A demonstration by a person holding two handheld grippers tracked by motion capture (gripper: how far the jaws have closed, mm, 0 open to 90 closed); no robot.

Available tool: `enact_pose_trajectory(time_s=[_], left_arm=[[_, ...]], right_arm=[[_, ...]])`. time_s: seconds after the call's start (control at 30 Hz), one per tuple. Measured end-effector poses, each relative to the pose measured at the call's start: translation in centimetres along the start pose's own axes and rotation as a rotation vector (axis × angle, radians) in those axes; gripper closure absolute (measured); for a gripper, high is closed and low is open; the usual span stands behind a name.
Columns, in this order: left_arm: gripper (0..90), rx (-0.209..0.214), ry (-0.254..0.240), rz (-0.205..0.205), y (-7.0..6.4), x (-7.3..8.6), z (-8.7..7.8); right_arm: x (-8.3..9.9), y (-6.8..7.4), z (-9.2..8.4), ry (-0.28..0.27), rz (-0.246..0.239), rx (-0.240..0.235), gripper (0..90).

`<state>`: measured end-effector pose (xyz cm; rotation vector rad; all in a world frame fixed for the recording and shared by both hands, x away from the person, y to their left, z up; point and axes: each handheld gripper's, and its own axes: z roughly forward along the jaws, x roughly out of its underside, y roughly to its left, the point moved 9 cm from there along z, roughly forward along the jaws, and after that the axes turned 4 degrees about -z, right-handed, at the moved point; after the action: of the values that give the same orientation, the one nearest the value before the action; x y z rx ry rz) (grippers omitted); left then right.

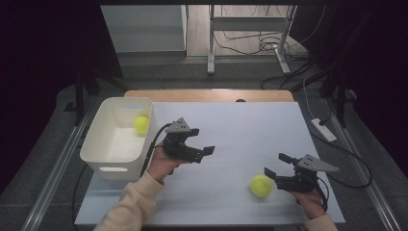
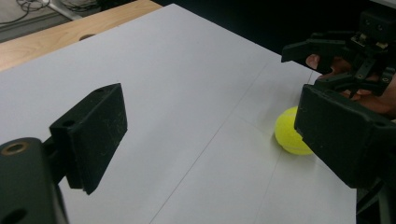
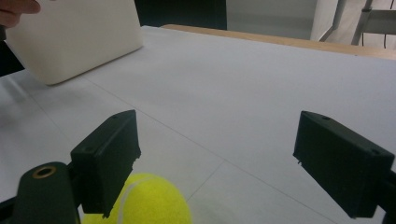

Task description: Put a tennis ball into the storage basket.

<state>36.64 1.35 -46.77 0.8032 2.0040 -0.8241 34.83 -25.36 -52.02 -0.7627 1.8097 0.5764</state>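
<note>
— What's the layout from your end?

— I see the white table (image 1: 231, 125) under both claws, and the white bin (image 1: 113, 142) just to the left of my left gripper (image 1: 204, 153), with one tennis ball (image 1: 141, 124) inside it.

— And the hands?

— My left hand (image 1: 161, 166) holds its claw level, pointing right across the table, jaws wide with nothing between them. My right gripper (image 1: 276, 164) sits low, pointing left, jaws wide too.

— The loose ball?

— The second tennis ball (image 1: 261, 186) lies on the table just off the right claw's tips, near its lower jaw, ungripped.
</note>
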Motion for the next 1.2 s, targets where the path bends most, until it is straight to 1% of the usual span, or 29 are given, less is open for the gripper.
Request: enact_pose_trajectory(time_s=[0.07,0.2,0.23,0.4,0.5,0.63,0.87,1.0,1.2], left_arm=[[10.5,0.003,0.005,0.000,-0.2,0.1,0.3],[10.9,0.024,0.015,0.004,-0.8,0.2,1.2],[10.9,0.024,0.015,0.004,-0.8,0.2,1.2],[10.5,0.043,0.042,0.019,-1.4,0.6,2.2],[10.4,0.056,0.045,0.019,-1.8,0.8,2.6],[10.5,0.063,0.056,0.019,-2.1,1.1,3.3],[10.2,0.075,0.073,0.022,-2.5,1.7,4.1],[10.1,0.085,0.080,0.015,-2.7,2.1,4.6],[10.1,0.108,0.098,0.022,-3.5,2.8,5.7]], right_arm=[[-0.1,0.0,-0.2,-0.006,0.002,0.000,14.0],[-0.1,0.1,-0.6,-0.012,0.004,0.004,14.0],[-0.1,0.1,-0.6,-0.012,0.004,0.004,14.0],[-0.1,0.1,-0.5,-0.010,0.003,0.007,14.1],[0.0,0.1,-0.6,-0.011,0.004,0.006,14.1],[0.0,0.2,-0.7,-0.012,0.007,0.005,14.1],[-0.2,0.2,-0.3,-0.015,-0.005,0.000,14.1],[-0.2,0.2,-0.1,-0.012,-0.003,-0.004,14.1],[-0.3,0.1,-0.1,-0.016,0.004,-0.002,14.1]])
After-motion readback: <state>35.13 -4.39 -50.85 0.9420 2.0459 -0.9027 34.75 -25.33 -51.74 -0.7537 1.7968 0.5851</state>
